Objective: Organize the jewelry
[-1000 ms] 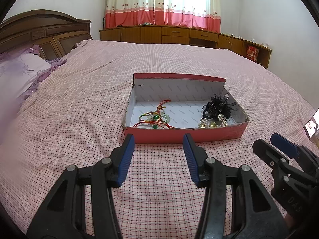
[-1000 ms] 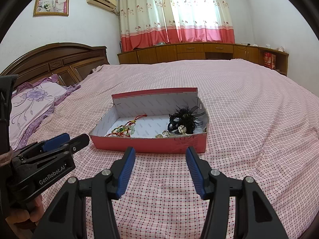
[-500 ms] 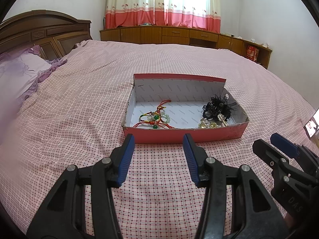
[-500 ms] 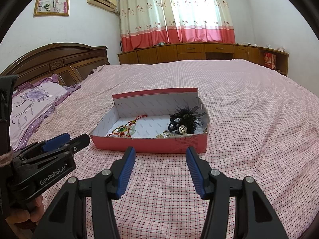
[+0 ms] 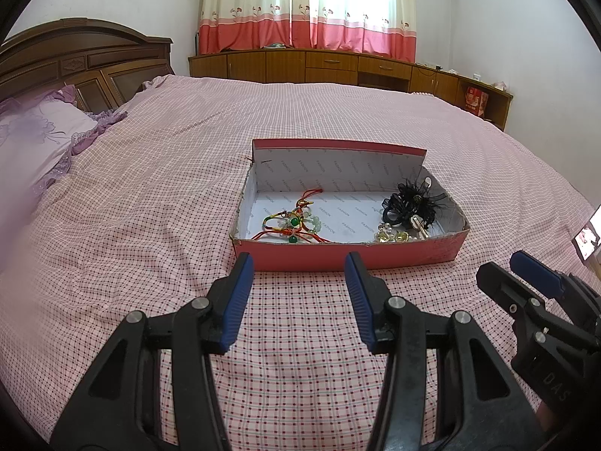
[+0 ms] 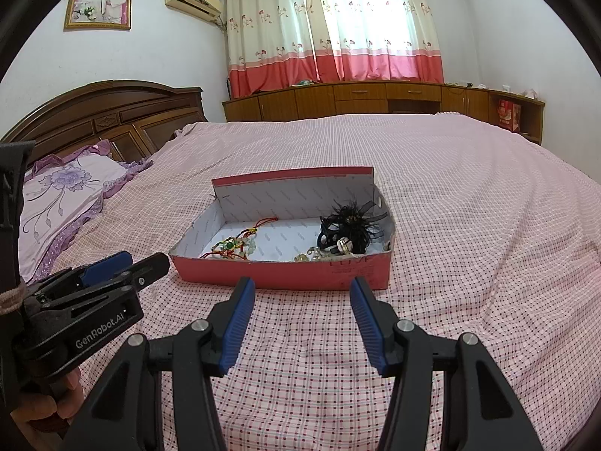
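A shallow red cardboard box (image 5: 338, 257) (image 6: 285, 276) with a white lining lies on the pink checked bedspread. Inside, a red cord bracelet with green beads (image 5: 293, 223) (image 6: 234, 244) sits at its left. A black feathery hair piece (image 5: 413, 201) (image 6: 351, 225) and small gold-coloured pieces (image 5: 392, 235) (image 6: 313, 253) sit at its right. My left gripper (image 5: 298, 263) hovers just short of the box's near wall, open and empty. My right gripper (image 6: 302, 287) is also in front of the box, open and empty. Each gripper shows at the edge of the other's view.
The bed (image 5: 150, 206) spreads wide on all sides of the box. A purple floral pillow (image 6: 64, 195) and a wooden headboard (image 6: 105, 112) are at the left. Wooden cabinets (image 6: 375, 99) run under the curtained window at the back. A lit phone screen (image 5: 589, 238) is at the right edge.
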Action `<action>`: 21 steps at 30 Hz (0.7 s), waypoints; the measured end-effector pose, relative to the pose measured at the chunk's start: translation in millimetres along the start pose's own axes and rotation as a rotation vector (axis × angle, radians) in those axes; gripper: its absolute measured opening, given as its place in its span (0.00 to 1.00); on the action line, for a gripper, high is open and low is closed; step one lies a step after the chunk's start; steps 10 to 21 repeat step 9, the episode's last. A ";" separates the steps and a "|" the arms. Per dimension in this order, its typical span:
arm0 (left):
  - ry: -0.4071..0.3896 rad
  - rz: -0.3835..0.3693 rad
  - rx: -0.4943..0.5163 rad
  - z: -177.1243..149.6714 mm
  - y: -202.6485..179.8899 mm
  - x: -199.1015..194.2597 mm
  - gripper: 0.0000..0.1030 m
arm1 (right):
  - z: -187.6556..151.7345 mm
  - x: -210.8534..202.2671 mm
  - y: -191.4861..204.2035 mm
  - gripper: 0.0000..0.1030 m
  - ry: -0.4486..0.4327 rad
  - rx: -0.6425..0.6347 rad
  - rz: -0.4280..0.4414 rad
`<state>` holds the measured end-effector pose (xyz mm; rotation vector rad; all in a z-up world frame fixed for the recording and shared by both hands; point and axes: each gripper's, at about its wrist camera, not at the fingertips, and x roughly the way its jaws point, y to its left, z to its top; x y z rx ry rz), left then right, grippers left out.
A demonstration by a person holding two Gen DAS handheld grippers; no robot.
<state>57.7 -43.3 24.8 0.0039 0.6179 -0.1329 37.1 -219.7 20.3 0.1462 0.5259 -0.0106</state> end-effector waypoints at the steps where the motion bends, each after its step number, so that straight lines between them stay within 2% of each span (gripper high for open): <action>1: 0.000 0.000 0.000 0.1 0.1 0.0 0.41 | -0.1 0.0 0.5 0.54 0.000 0.000 0.000; 21: 0.006 -0.004 -0.002 0.1 0.0 0.6 0.41 | 1.4 0.0 1.6 0.54 0.001 -0.002 0.001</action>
